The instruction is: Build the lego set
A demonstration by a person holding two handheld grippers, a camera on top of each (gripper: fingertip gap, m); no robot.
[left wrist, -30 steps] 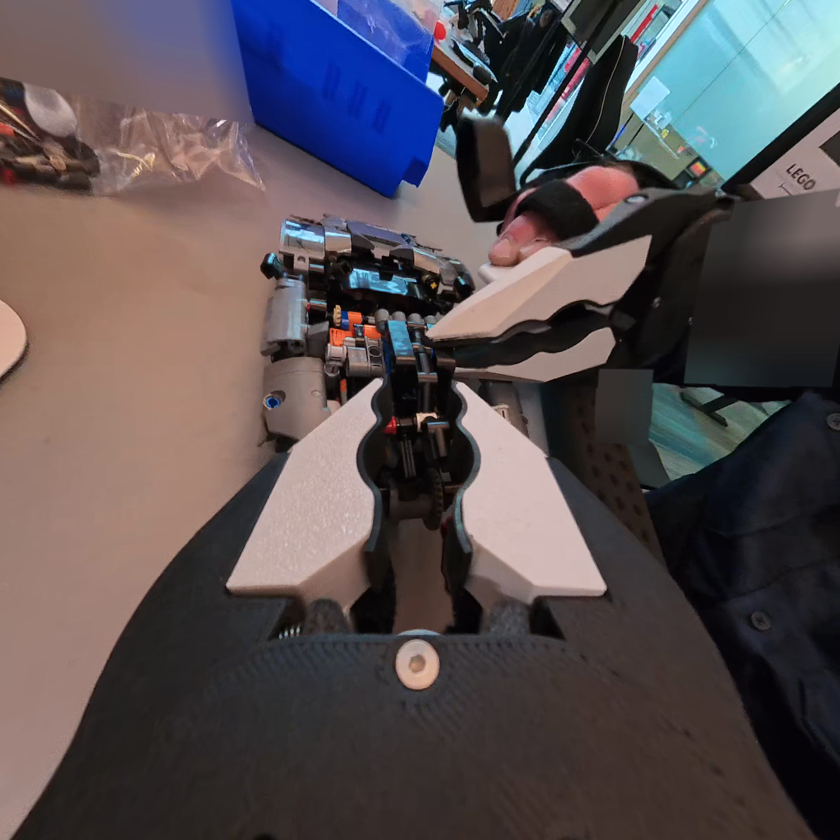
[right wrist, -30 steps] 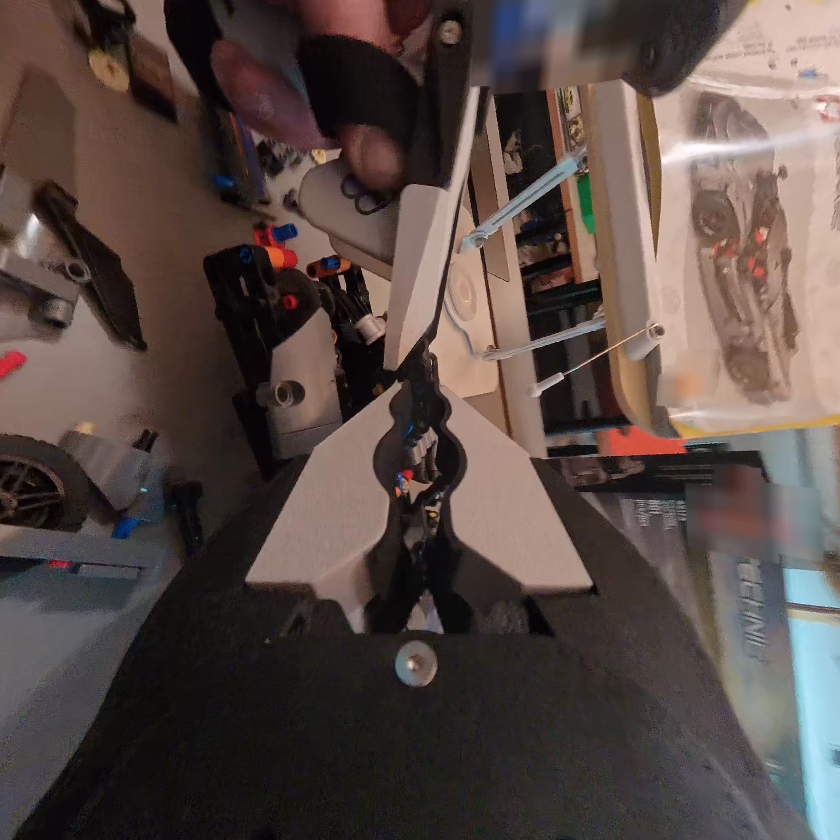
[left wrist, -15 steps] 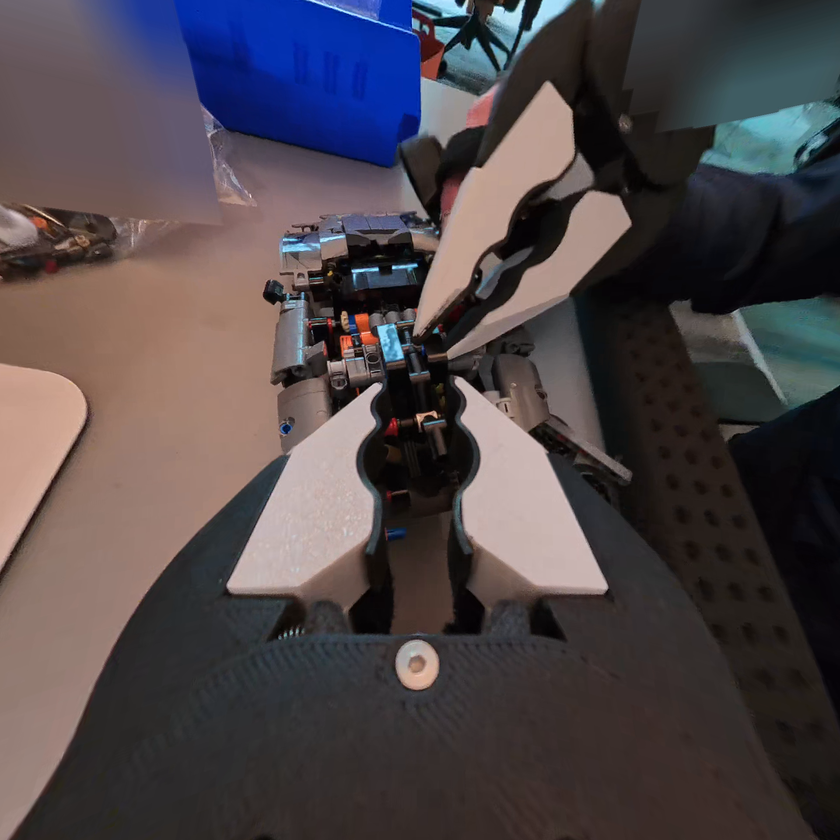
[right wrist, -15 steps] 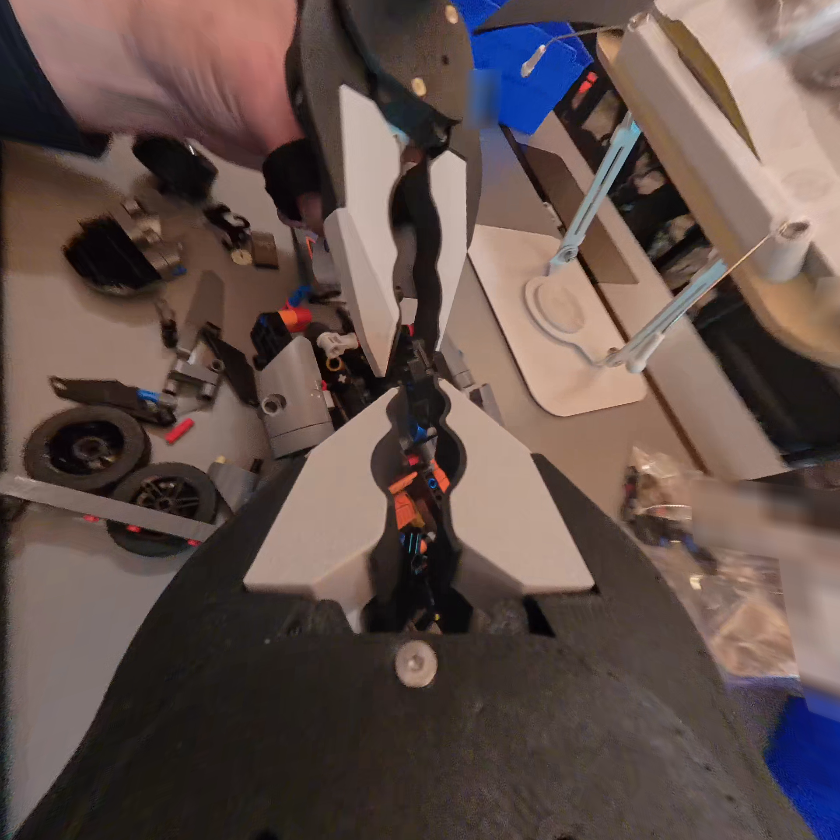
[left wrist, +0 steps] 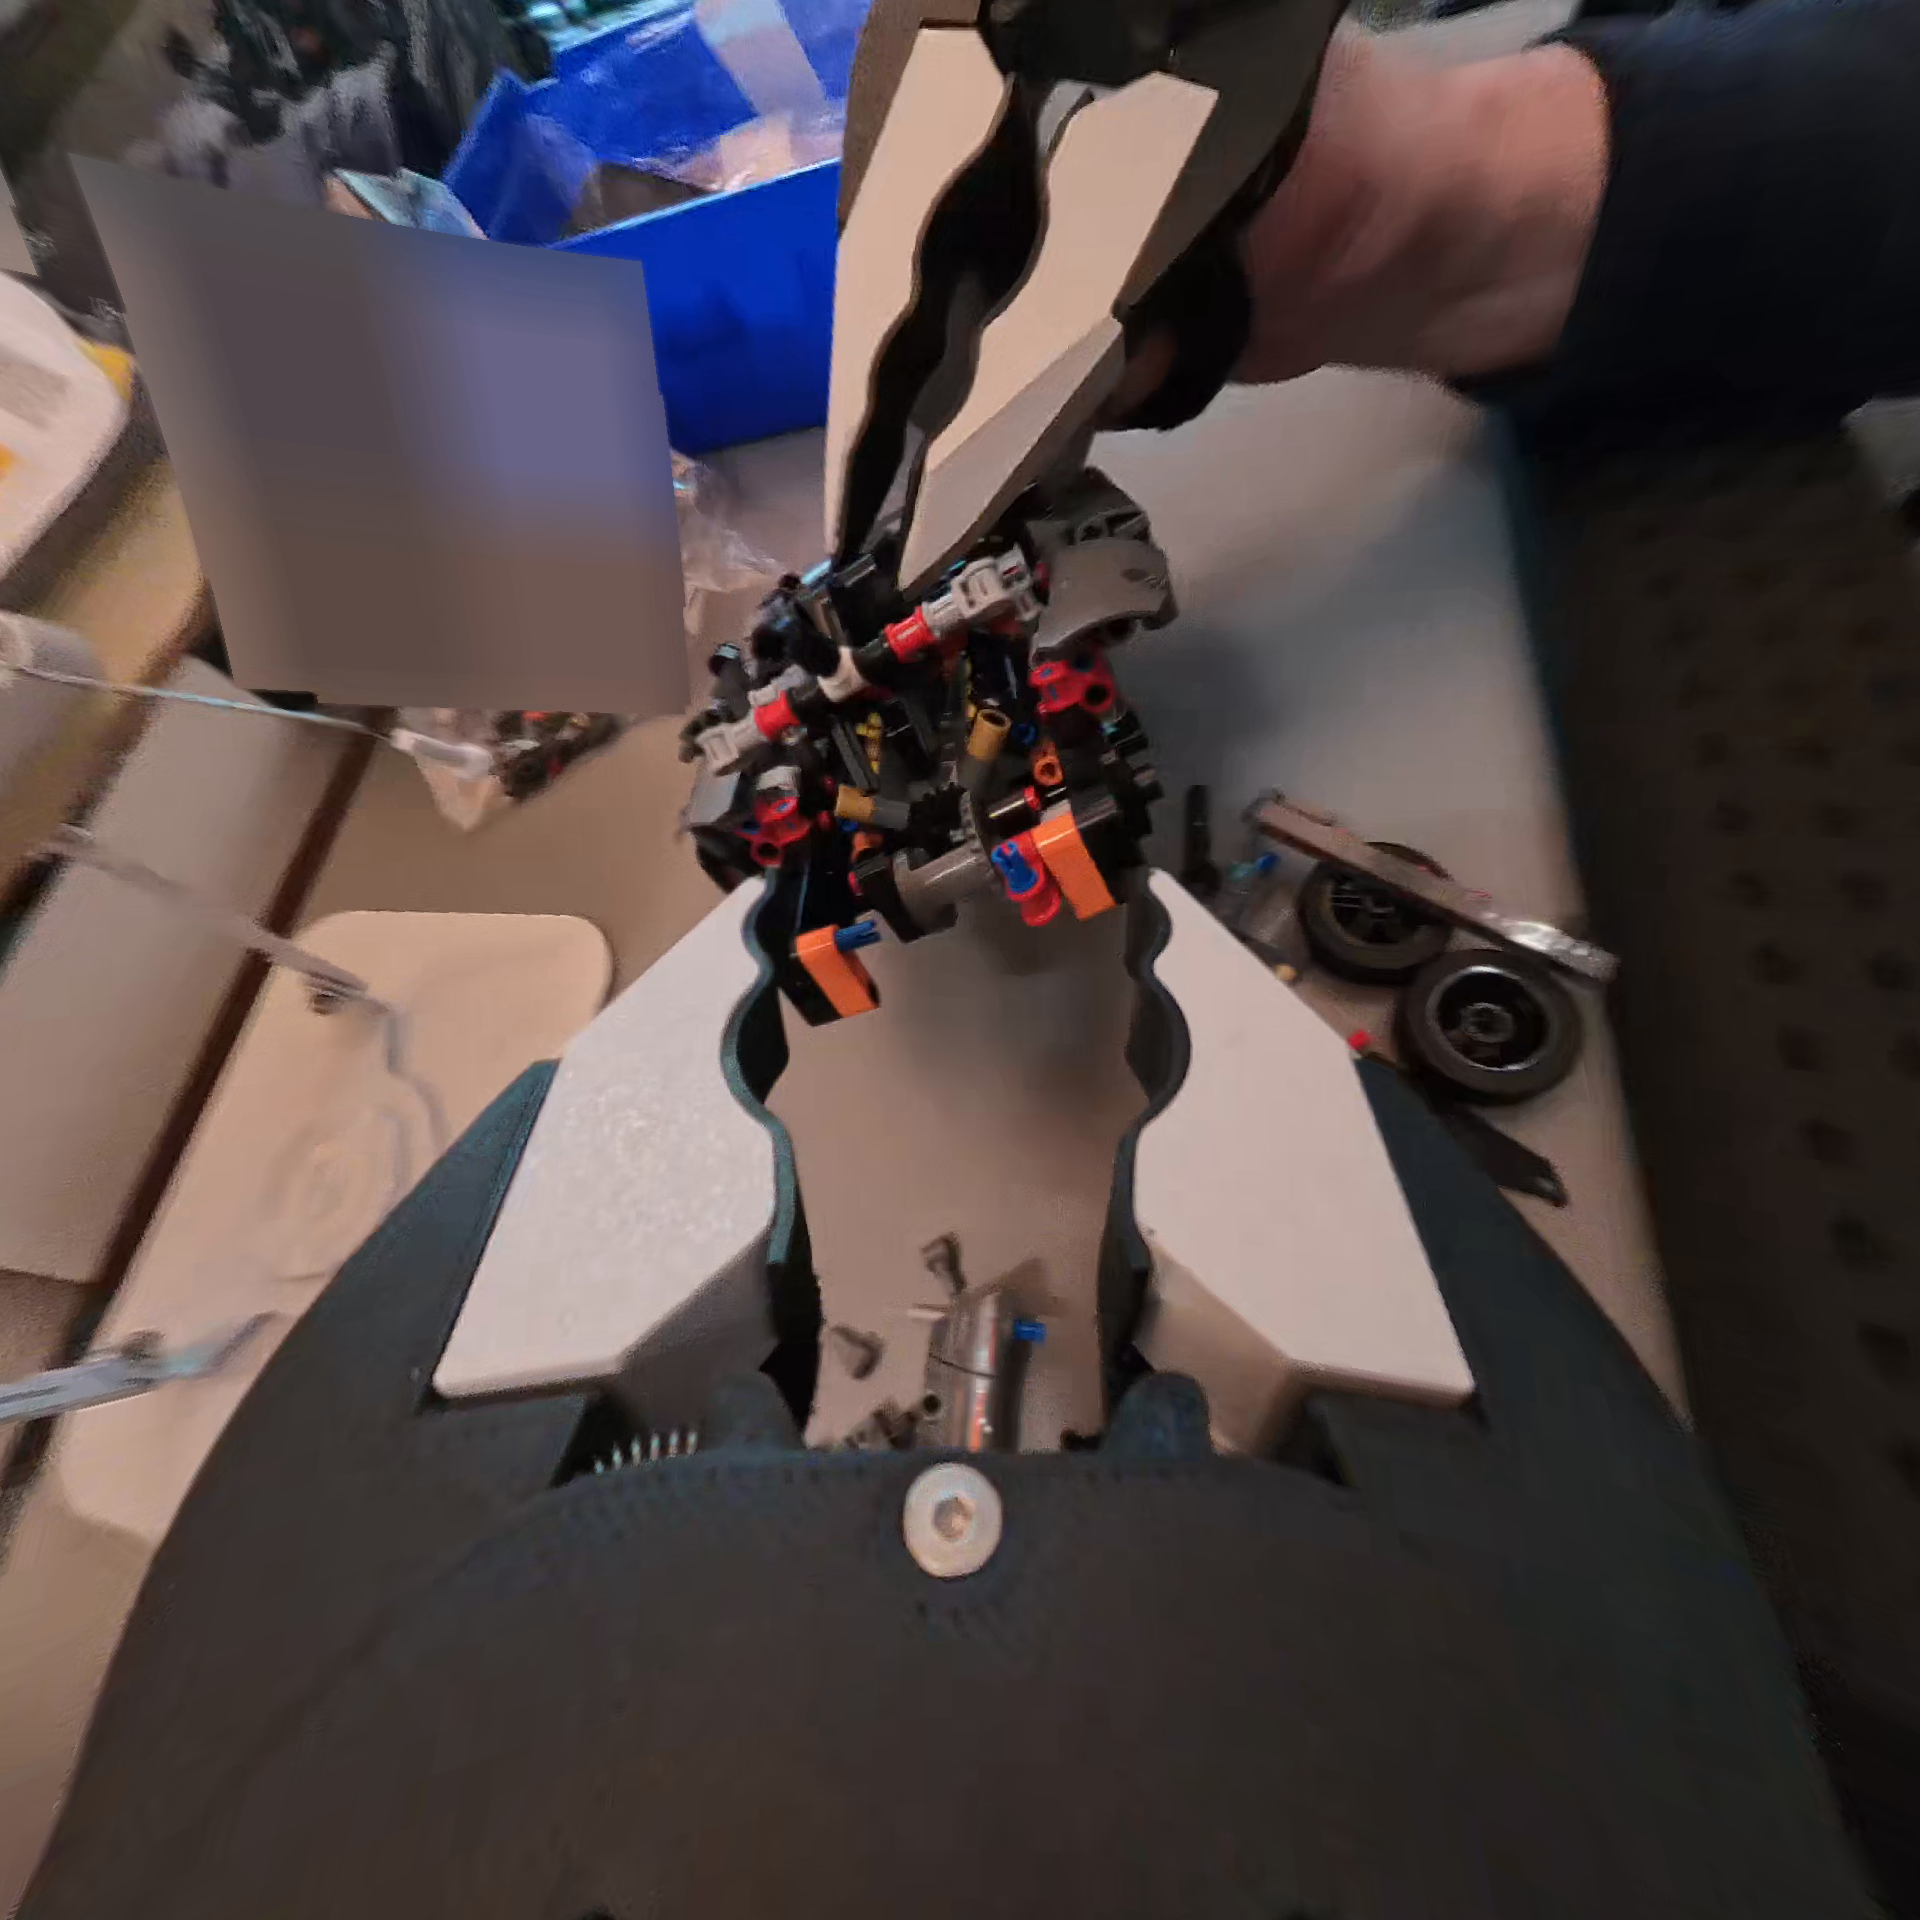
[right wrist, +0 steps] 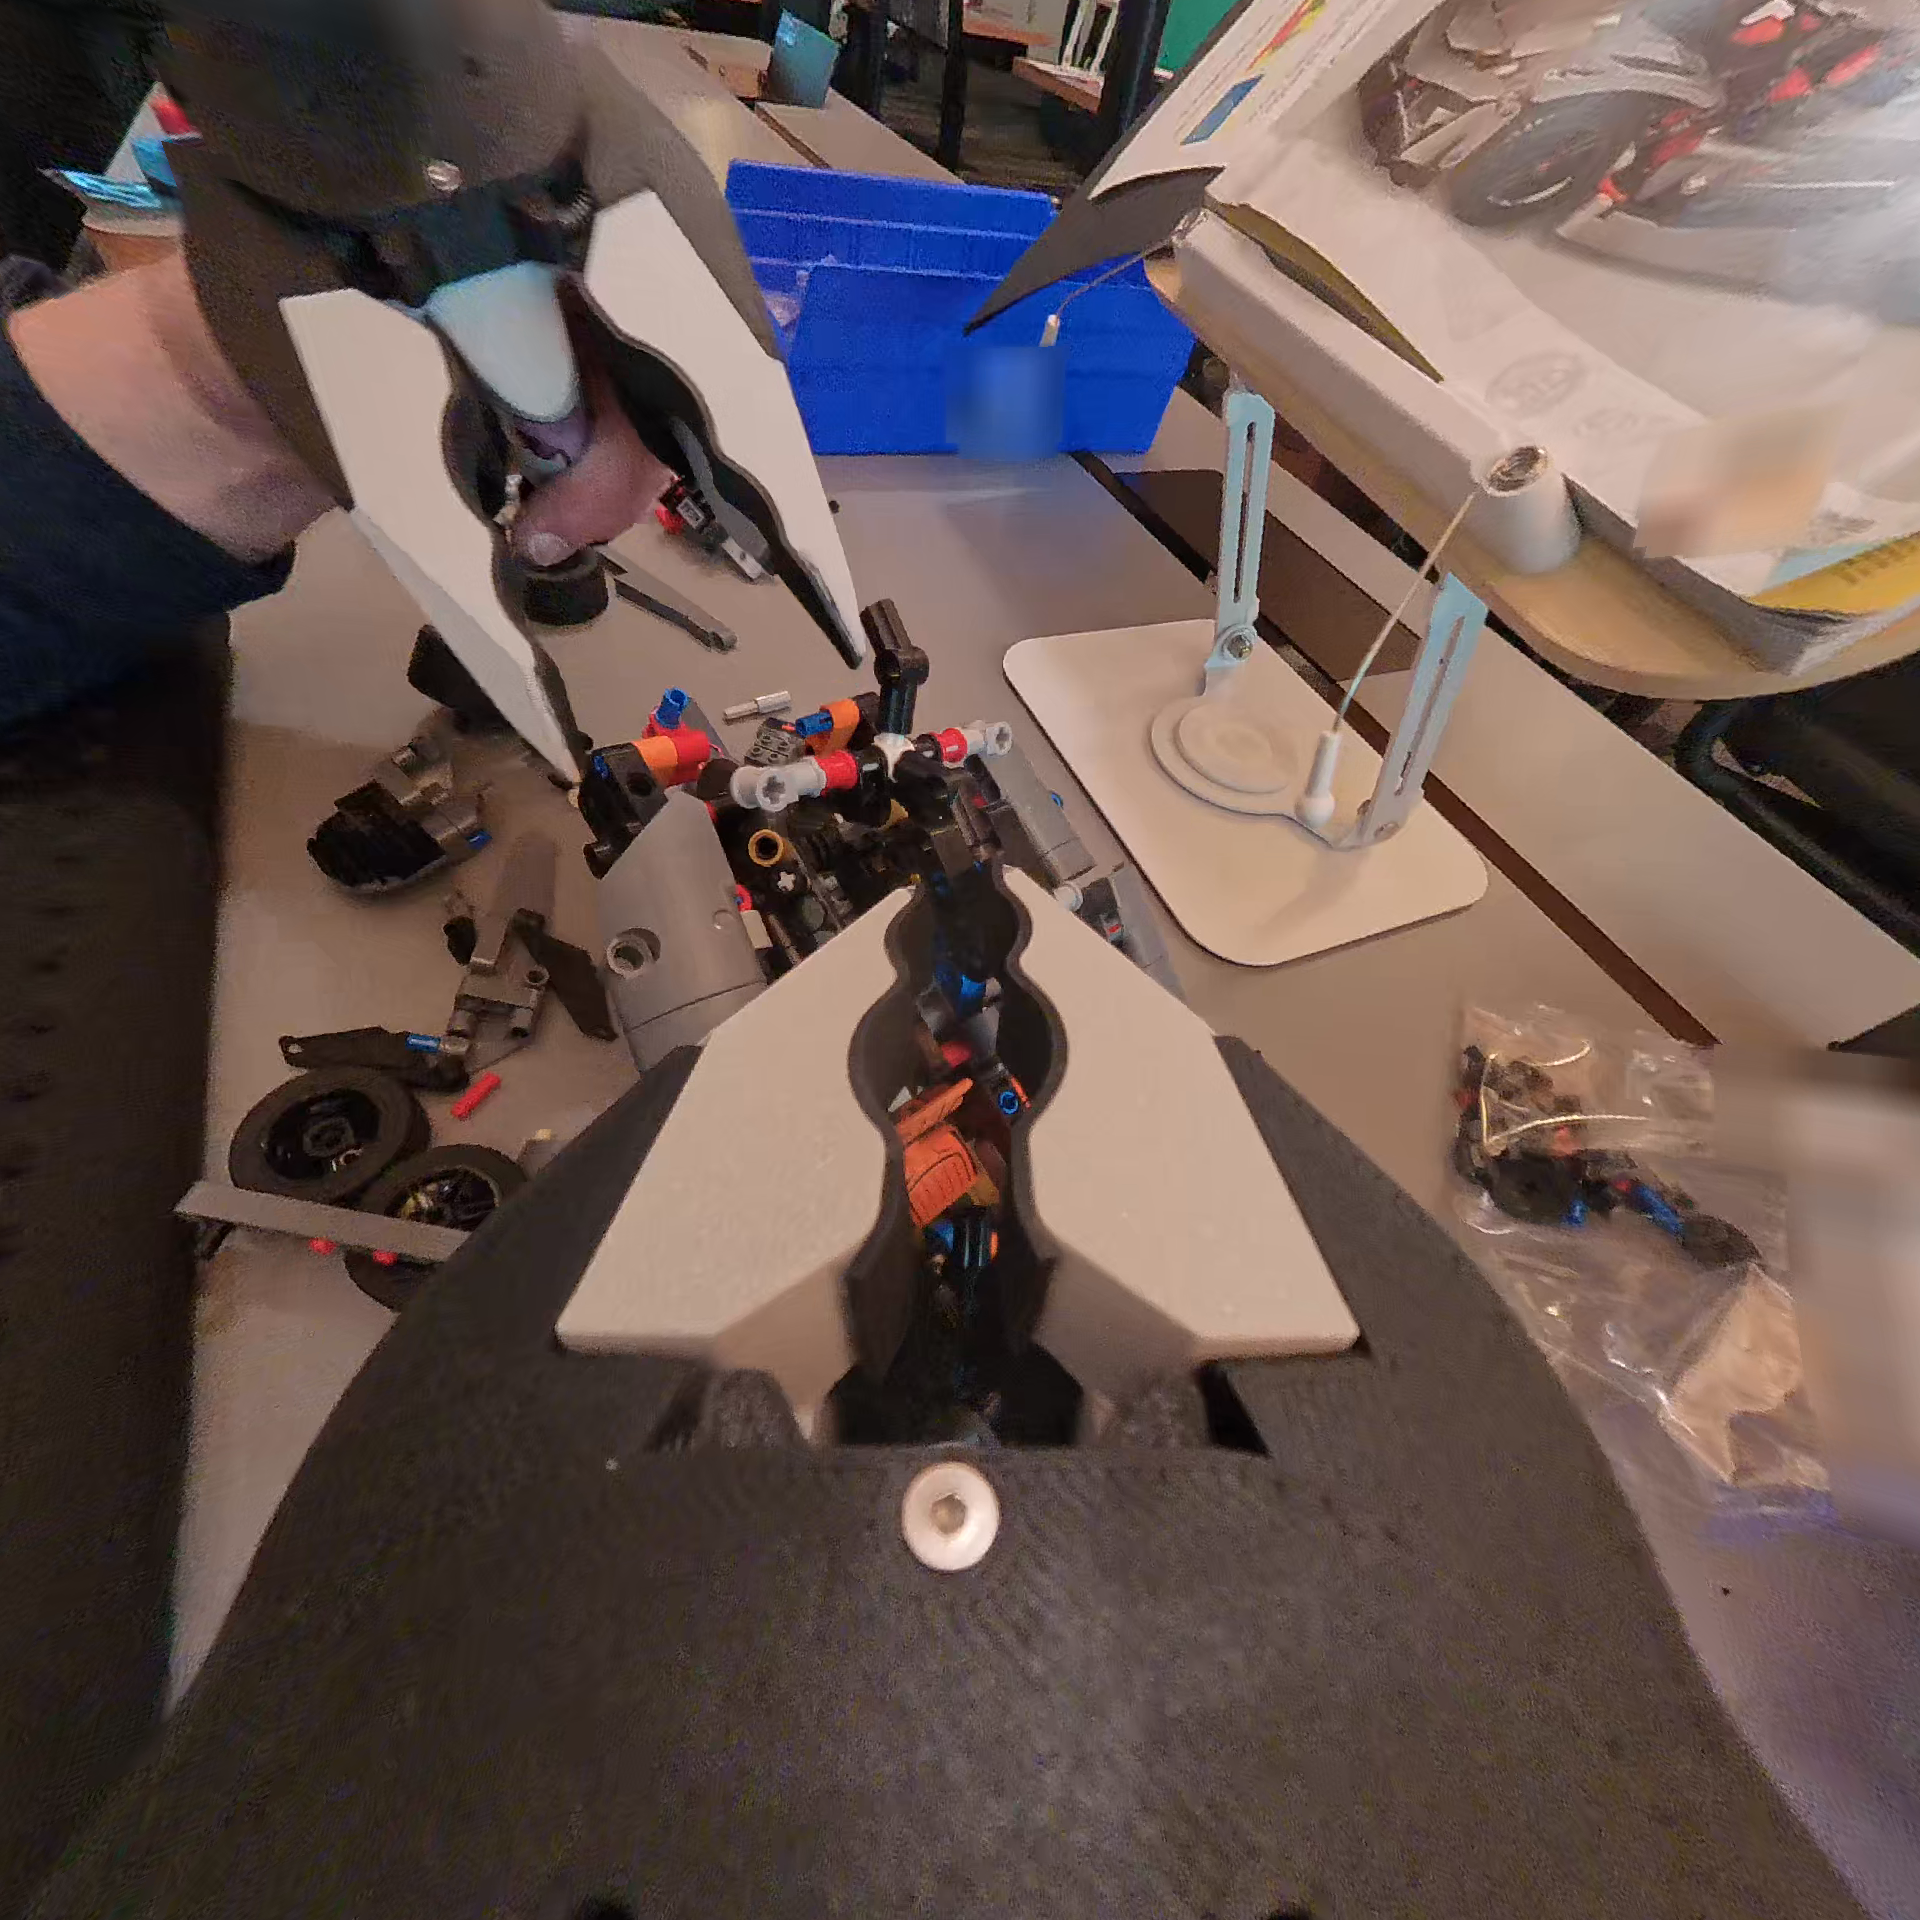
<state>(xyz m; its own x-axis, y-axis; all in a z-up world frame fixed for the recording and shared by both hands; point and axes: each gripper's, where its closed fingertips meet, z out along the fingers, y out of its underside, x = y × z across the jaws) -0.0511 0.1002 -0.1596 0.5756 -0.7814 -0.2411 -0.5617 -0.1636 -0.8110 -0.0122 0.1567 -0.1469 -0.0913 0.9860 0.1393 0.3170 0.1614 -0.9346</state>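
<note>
- Left wrist view: a smooth grey counter (left wrist: 1299,540) runs away from the camera, with a glossy blue plastic bin (left wrist: 717,281) at 11 o'clock and a flat white stand base (left wrist: 343,1081) at 9 o'clock.
- The left gripper (left wrist: 951,914) has matte white wedge fingers (left wrist: 644,1164) with wavy black inner edges; they are spread wide, nothing between them.
- The lego model (left wrist: 925,758), a dense knot of black, grey, red and orange beams and pins, sits just beyond their tips at 12 o'clock, an orange block hanging at its near end. Its long axis runs away from the camera.
- The right gripper (left wrist: 868,540) comes down from 12 o'clock and pinches the model's far end.
- Two black rubber wheels (left wrist: 1455,987) under a grey beam lie at 3 o'clock.
- Right wrist view: the same counter carries a crinkled clear bag of parts (right wrist: 1590,1164) at 3 o'clock and a booklet (right wrist: 1558,208) on a tilted stand at 1 o'clock.
- The right gripper (right wrist: 961,883) fingers press nearly together on the model (right wrist: 831,821), whose orange and blue parts fill the gap; its long axis points away toward 11 o'clock.
- The left gripper (right wrist: 717,717) hangs spread at 11 o'clock.
</note>
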